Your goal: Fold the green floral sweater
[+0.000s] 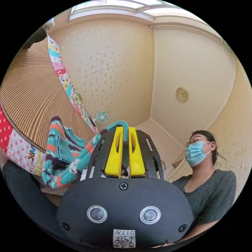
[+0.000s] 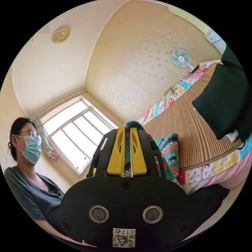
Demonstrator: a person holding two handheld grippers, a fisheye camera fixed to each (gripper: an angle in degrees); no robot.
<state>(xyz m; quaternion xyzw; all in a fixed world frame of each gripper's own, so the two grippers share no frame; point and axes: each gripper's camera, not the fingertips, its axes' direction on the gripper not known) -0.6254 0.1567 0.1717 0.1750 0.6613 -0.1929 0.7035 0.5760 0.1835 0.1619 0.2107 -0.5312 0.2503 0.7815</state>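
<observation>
While one sweater hangs, two grippers, left gripper and right gripper, each clench its knit.

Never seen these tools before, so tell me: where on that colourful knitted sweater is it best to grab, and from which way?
By its ribbed teal edge. The left claw and the right claw each pinch that edge of the sweater between yellow jaws, with the knit hanging below. An edge is thin enough to slip between narrow jaws, so probably come at it edge-on; the bunched middle looks too thick.
</observation>
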